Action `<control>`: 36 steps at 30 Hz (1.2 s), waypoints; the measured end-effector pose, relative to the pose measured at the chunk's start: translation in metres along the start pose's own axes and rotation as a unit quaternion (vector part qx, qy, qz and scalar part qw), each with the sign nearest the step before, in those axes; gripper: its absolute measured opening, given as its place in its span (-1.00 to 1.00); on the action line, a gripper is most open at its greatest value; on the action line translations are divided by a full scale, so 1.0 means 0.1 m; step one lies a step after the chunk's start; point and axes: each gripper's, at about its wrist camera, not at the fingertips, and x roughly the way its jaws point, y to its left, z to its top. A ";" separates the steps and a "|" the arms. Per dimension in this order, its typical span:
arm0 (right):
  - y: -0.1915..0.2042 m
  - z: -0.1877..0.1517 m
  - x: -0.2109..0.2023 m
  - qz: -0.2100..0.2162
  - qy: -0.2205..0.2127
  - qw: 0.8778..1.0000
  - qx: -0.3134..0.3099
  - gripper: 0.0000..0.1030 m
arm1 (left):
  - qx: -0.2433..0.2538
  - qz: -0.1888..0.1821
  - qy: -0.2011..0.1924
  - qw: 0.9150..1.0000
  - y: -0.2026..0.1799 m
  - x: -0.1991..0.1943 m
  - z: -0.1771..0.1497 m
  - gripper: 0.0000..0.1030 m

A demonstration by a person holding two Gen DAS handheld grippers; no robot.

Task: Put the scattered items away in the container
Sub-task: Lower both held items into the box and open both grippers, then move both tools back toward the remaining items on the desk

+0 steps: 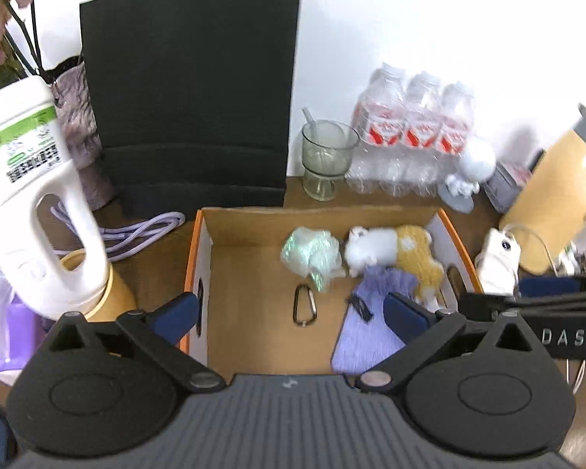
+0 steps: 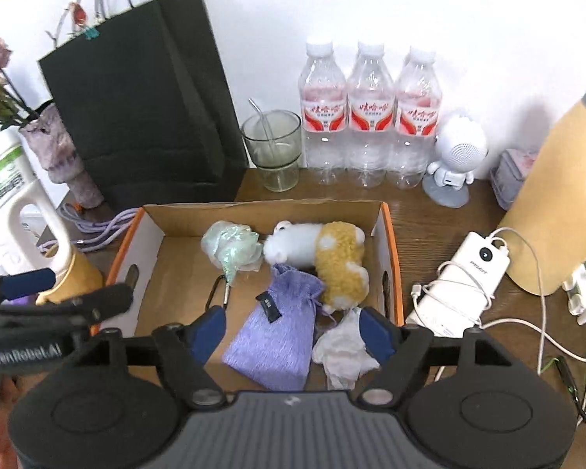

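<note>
Both grippers hang over the cardboard box (image 2: 386, 226) with nothing in them: left gripper (image 1: 293, 308) jaws spread wide, right gripper (image 2: 293, 330) jaws apart too. Inside, the plush toy (image 2: 332, 258) sits by the right wall, purple pouch (image 2: 277, 332) and crumpled tissue (image 2: 343, 351) near the front edge, carabiner (image 1: 304, 305) mid-floor, green bag (image 2: 230, 246) toward the back.

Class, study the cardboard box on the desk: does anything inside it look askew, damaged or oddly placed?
Nothing looks damaged or spilled. Inside the cardboard box, the plush toy lies on its side, and the crumpled tissue sits loosely beside the purple pouch: untidy, but contained.
</note>
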 end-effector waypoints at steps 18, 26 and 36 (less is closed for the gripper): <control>0.31 -1.28 -0.48 -0.005 -0.220 0.973 -0.076 0.55 | 0.000 0.045 -0.239 0.970 0.02 -0.71 -1.33 1.00; 0.28 -2.35 -0.82 0.011 -0.310 0.946 -0.090 0.71 | 0.023 0.042 -0.342 0.938 -0.09 -1.18 -2.42 1.00; 0.23 -3.26 -0.89 0.054 -0.288 0.952 -0.091 0.75 | 0.058 -0.007 -0.244 0.968 0.00 -1.13 -3.32 1.00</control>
